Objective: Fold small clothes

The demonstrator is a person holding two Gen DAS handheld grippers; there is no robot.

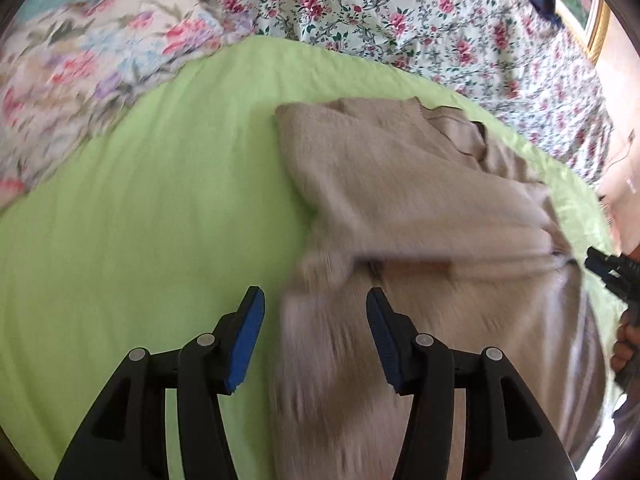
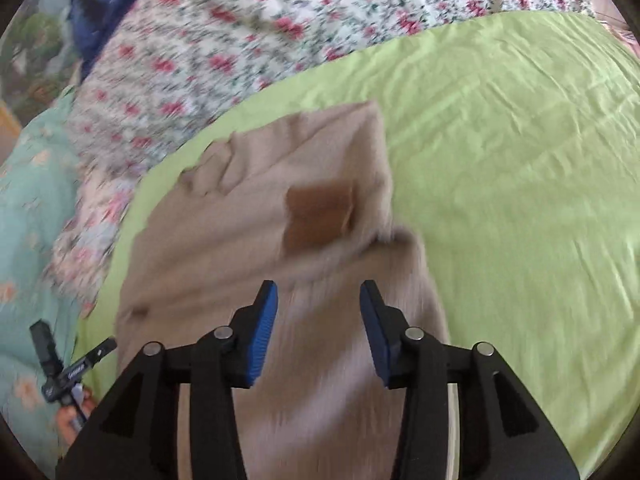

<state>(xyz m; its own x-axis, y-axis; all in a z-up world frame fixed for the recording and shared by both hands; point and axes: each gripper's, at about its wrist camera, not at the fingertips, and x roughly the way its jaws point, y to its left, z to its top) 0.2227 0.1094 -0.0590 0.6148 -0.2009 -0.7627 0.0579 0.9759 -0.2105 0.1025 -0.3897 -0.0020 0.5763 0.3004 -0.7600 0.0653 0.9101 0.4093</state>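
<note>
**Both tongs let go over a half-folded beige sweater**

Nearest the left wrist camera, the left gripper point(image 1: 316, 312) stood spread, its blue ribbed pads clear of any cloth, with only the sweater's near edge lying under the gap. The right gripper point(image 2: 319, 304) was likewise spread above the sweater and pinched nothing. Both sets of jaws seemed freshly released, probably so a folded flap could settle on its own weight.

The sweater point(image 1: 400, 184) lay flat on the green sheet point(image 1: 140, 200), to the right of the sheet's middle in the left view. It looked like soft, fuzzy knit, thick enough to hold a rounded crease, not a sharp one. One part was doubled over the body, leaving a straight folded edge; a brown square patch point(image 2: 320, 216) sat near the sweater's middle. Motion blur hid the finer weave.

The sheet under the sweater was thin, smooth cotton with fine wrinkles, laid as a clean work surface. Beyond the sweater, a flowered bedcover point(image 1: 400, 12) spread behind the sheet, and a dark blue cloth point(image 2: 104, 12) lay farther off still.
</note>
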